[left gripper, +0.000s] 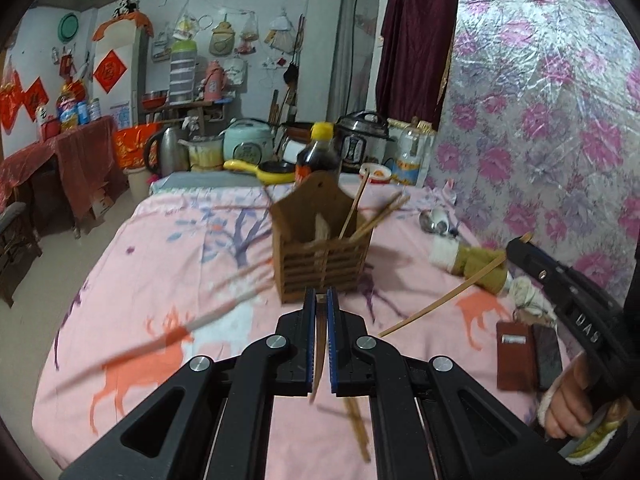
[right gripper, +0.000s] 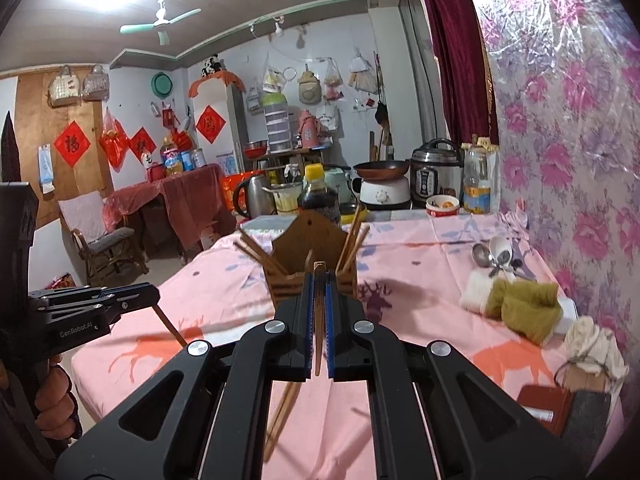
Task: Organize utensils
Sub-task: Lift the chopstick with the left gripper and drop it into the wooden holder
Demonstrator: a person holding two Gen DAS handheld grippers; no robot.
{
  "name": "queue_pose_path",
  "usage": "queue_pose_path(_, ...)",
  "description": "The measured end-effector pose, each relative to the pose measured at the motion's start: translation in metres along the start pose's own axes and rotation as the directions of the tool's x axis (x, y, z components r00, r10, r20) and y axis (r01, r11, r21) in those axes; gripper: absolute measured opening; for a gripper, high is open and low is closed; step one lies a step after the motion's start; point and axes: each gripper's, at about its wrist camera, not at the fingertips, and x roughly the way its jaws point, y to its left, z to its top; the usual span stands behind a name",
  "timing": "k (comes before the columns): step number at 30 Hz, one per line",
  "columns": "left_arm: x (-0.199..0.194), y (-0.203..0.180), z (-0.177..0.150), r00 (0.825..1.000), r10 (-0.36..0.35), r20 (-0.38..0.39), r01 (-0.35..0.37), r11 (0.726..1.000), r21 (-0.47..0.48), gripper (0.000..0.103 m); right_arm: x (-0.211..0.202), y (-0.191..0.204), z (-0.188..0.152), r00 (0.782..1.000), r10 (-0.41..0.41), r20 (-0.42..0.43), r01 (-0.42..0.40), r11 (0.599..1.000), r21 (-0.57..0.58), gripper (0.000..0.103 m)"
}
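Where lettering can be read, the left gripper (right gripper: pixel 154 294) body bears "GenRobot.AI" in the right wrist view, and the right gripper (left gripper: pixel 516 244) shows "DAS" along its arm in the left wrist view. Both tools are closed down on chopsticks: the left one pinches a dark chopstick (left gripper: pixel 320 344) between its blue pads, and the right one clamps a pale chopstick (right gripper: pixel 318 320) the same way. Straight ahead of each sits the wooden utensil holder (left gripper: pixel 320 252) on the pink deer-print cloth (left gripper: pixel 160 320), with several chopsticks leaning out of its compartments. Beyond the holder stands a dark sauce bottle (right gripper: pixel 318 196) with a yellow cap. To the right of the right gripper lie spoons (right gripper: pixel 496 256) beside folded cloths (right gripper: pixel 516 304).
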Motion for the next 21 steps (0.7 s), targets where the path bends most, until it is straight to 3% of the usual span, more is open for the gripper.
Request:
queue_pose_path(14,0.037,-0.016,0.138,0.986,0.005,0.168,-0.014,0.999,0.052,0.006,0.054,-0.002,0.089,0.993,-0.014,0.12,0.015,1.0,-0.009,0.006)
queue_pose_path(21,0.086,-0.003,0.163,0.981,0.049,0.19,-0.051,0.999,0.005,0.006,0.105,-0.006,0.098,0.996,-0.027,0.085,0.027,1.0,0.004,0.006)
